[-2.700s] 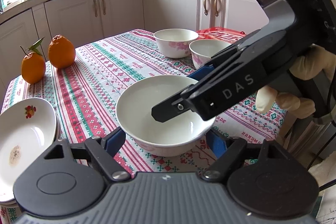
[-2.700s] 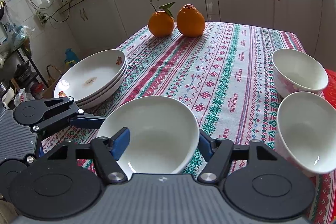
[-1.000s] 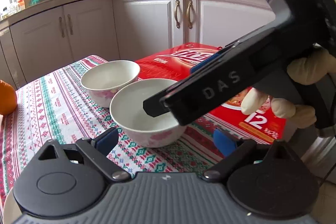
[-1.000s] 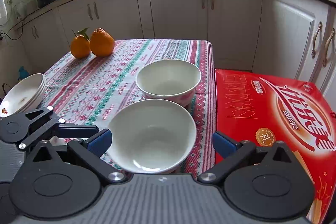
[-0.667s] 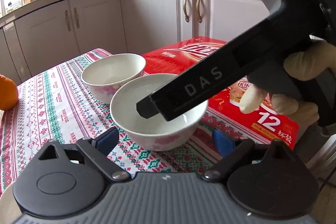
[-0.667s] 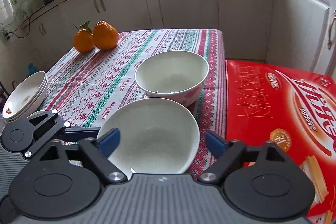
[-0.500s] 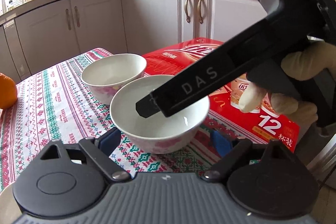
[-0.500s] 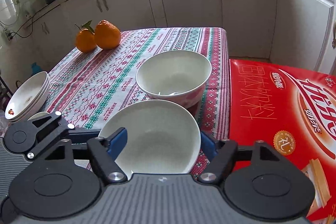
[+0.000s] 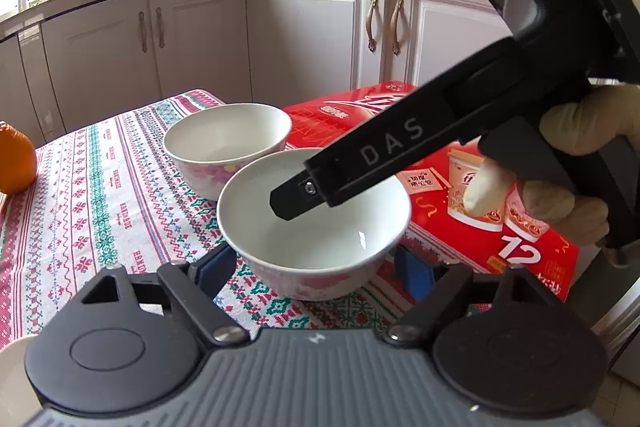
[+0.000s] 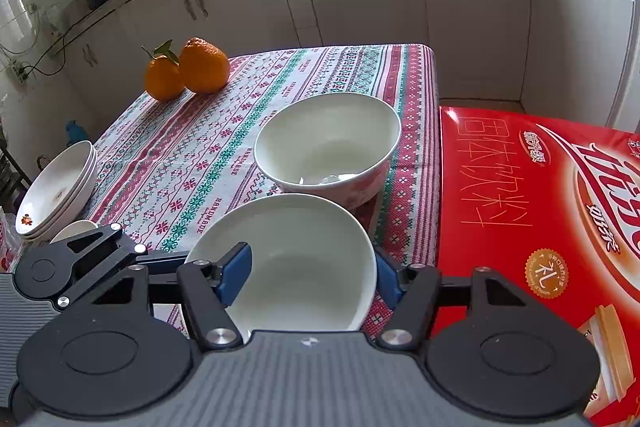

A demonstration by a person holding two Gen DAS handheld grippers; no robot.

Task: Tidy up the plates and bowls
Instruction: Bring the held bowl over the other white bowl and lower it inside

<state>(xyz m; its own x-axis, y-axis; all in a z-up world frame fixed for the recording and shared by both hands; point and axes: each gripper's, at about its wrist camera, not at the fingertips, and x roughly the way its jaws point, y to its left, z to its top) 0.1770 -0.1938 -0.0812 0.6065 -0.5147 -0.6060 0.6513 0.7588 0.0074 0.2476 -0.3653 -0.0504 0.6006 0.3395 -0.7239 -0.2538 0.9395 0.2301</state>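
right tool: our right tool was clamped on the near bowl. One blue pad sat inside the bowl, the other outside the right rim, so it was pinching the wall rather than spanning the whole bowl.
left tool: the left tool had its jaws apart with the same bowl between them. They'd just been closing in, and the pads sat just beside the wall on either side. We couldn't see them actually pressing, so we called it not gripping.
near bowl: it sat upright on the worktop at the edge nearest us, right under both tools.
far bowl: this was the bit that mattered. The far bowl lay straight ahead of the right tool, just past the near bowl. The two were rim to base, and we couldn't tell if they touched. From the left tool it sat ahead and a bit to the left.
axis: both bowls were round and mouth-up, so there was no long side to line up.
nearer hand: both were on the near bowl, but only the right one had hold of it. We reckoned the lift and the drop into the far bowl was its job.
plates: the stack of plates was well apart, over at the left edge.
watch out: the red carton sat just beside the bowls on the right.
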